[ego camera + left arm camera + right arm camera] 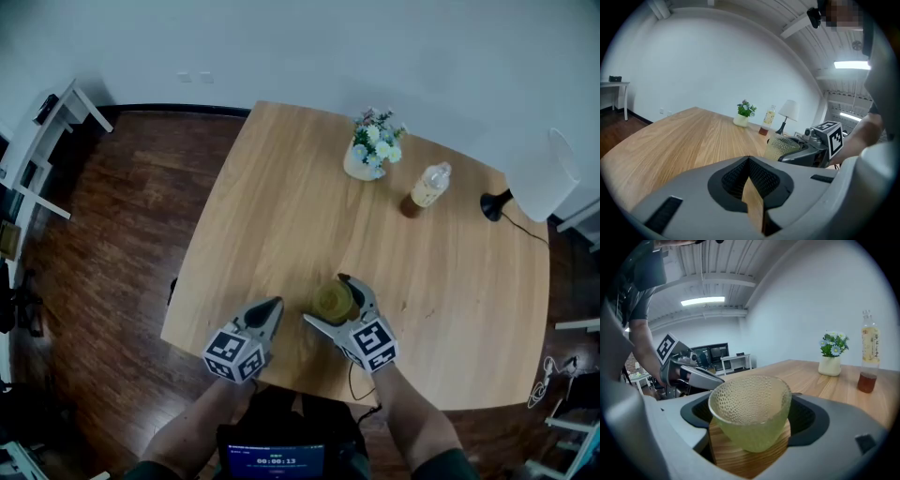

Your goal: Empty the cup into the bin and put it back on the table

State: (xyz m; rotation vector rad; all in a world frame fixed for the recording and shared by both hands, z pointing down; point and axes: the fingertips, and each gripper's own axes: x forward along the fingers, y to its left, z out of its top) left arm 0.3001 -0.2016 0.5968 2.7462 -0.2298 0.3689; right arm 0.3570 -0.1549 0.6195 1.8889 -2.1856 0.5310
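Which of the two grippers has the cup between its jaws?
The right gripper: the cup stands between its open jaws; the left gripper has nothing between its own.

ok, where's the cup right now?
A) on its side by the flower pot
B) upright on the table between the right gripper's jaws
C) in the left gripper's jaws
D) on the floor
B: the cup stands upright on the table, between the open jaws of the right gripper.

Yellow-green dimpled glass cup, upright near the wooden table edge
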